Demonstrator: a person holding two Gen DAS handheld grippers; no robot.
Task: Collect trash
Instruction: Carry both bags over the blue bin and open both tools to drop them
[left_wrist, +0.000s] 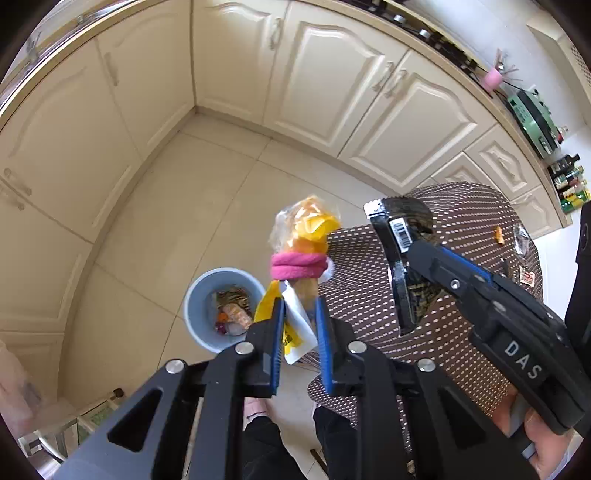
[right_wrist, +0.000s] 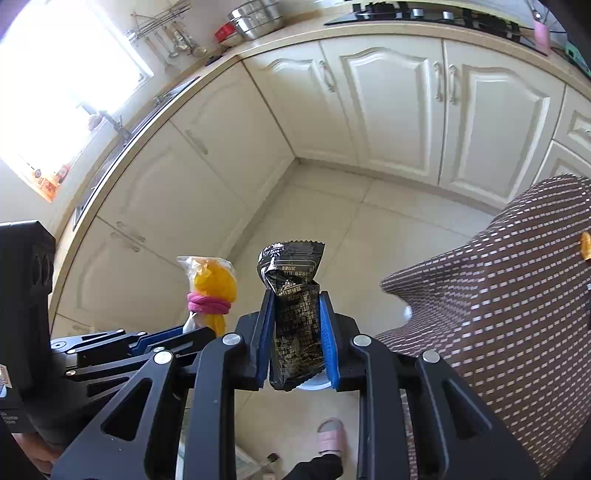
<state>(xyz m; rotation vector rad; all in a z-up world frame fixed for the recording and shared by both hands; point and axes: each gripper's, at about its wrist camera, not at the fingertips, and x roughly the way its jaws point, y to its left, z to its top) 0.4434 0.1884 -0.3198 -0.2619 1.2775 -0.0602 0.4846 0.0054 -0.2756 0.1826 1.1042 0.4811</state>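
My left gripper (left_wrist: 298, 306) is shut on a yellow-and-clear plastic bag (left_wrist: 308, 225) tied with a pink band (left_wrist: 298, 265); it also shows in the right wrist view (right_wrist: 214, 284). It is held above the floor, just right of the blue trash bin (left_wrist: 201, 314), which holds several scraps. My right gripper (right_wrist: 293, 306) is shut on a black crinkled snack wrapper (right_wrist: 293, 295), seen from the side in the left wrist view (left_wrist: 402, 266) over the table. The bin's rim peeks out below the wrapper (right_wrist: 314, 386).
A table with a brown dotted cloth (left_wrist: 461, 229) stands at the right, with an orange scrap (left_wrist: 498, 235) and small wrappers (left_wrist: 527, 276) on it. Cream cabinets (left_wrist: 332, 85) line the corner. Tiled floor (left_wrist: 192, 206) lies around the bin. A pink slipper (right_wrist: 332, 435) is below.
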